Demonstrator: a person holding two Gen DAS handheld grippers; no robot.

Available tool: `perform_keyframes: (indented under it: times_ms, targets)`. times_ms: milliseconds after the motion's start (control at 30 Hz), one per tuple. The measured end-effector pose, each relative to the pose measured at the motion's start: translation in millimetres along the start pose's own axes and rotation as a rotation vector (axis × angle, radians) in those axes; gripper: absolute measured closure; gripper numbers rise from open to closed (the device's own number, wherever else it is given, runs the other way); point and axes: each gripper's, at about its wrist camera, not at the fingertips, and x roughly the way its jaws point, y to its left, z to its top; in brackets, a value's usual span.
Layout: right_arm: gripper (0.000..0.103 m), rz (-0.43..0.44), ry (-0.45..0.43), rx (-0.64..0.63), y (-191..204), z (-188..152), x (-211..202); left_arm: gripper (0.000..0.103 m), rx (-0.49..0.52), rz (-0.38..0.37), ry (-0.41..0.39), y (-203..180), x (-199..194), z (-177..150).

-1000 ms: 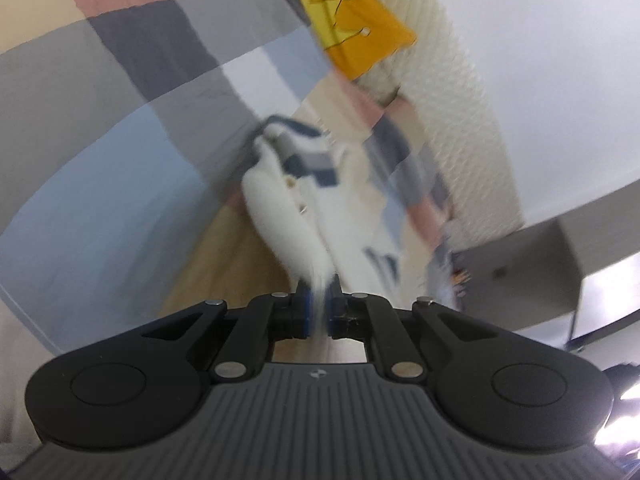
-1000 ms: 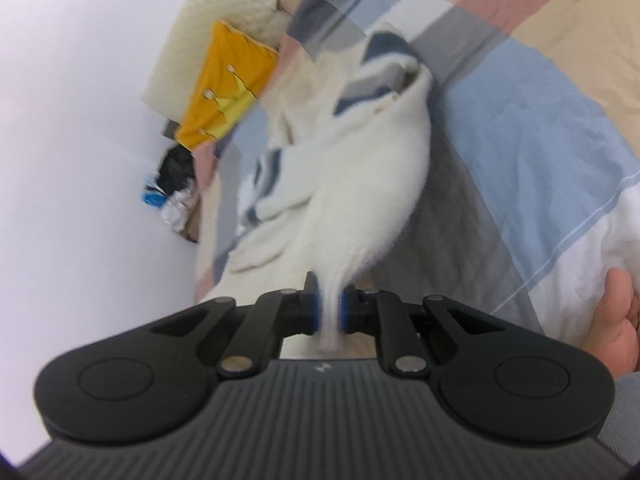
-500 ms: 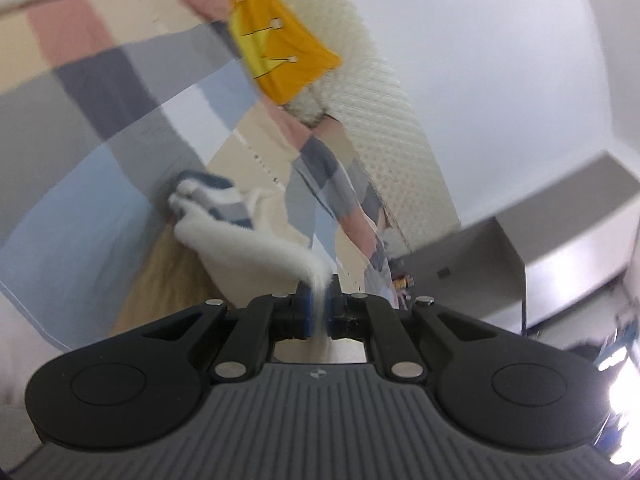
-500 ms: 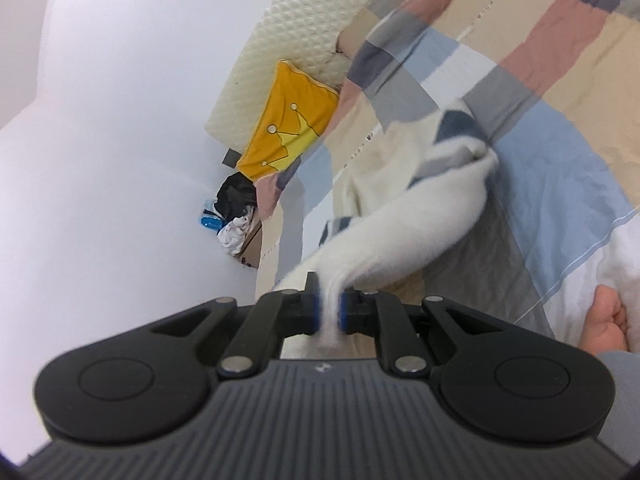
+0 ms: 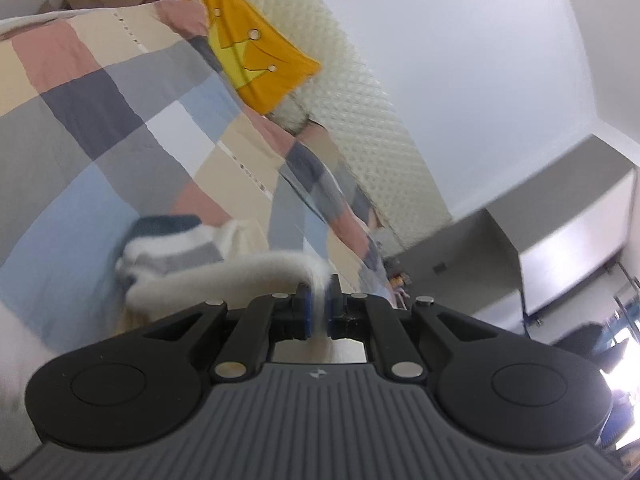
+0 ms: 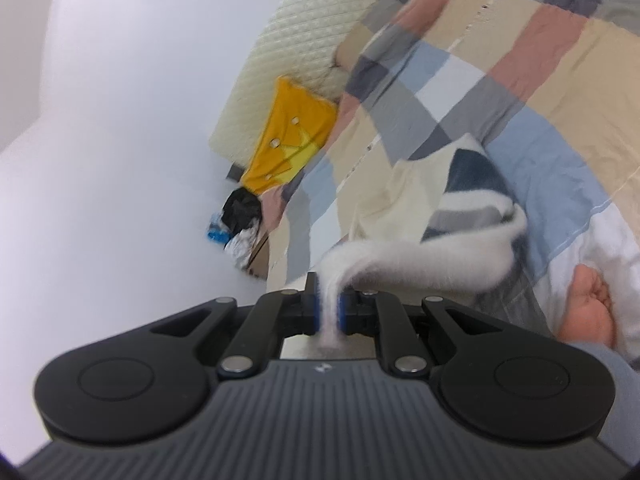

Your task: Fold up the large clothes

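Sweater (image 5: 224, 280), fuzzy white with navy and grey blocks, is caught at both ends right now. Left gripper (image 5: 316, 312) has its blue pads (image 5: 303, 312) clenched on a pinch of white fleece, and right gripper (image 6: 329, 312) is clamped the same way, a tuft of the fabric squeezed flat between its pads (image 6: 315, 312). From each pair of tongs the cloth runs out in a soft raised band and drops to the bunched body of the garment, which sits on the patchwork quilt (image 5: 80, 128), on the blue and grey squares near the quilt's near edge. The striped part lies crumpled on the quilt, beyond both grippers, so most of the sweater is on the quilt and only the gripped edges are in the air.

My read: this is the lift-and-spread stage, folding barely begun. To do it well, both grips should hold firm and rise together, drawing apart evenly so the fleece hangs flat rather than twisted, then lay it back on an open stretch of quilt. Fluffy pile like that looks slippery; a shallow pinch could pull free.

A bare foot (image 6: 588, 304) rests on the quilt's near edge close to the right gripper. Far up the quilt, an orange crown cushion (image 5: 256, 44) leans on the quilted headboard (image 5: 360, 120).
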Motion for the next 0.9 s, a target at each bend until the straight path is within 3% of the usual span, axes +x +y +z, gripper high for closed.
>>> perform_keyframes:
  times_ms: [133,200,367,600,900]
  targets:
    - [0.091,-0.06,-0.064,0.049,-9,23,52,0.096,-0.079,0.017,-0.01,10,58,24]
    - [0.091,-0.109,-0.101,0.075,-16,31,78,0.095,-0.066,0.049,-0.042,12,85,35]
    - [0.091,-0.117,-0.154,0.097,-36,47,135,0.095,-0.107,0.088,-0.07,39,148,56]
    - [0.091,-0.134,-0.149,0.161,-76,69,207,0.095,-0.154,0.134,-0.063,98,235,75]
    - [0.091,-0.208,-0.146,0.147,-115,95,285,0.095,0.009,0.169,-0.025,139,335,101]
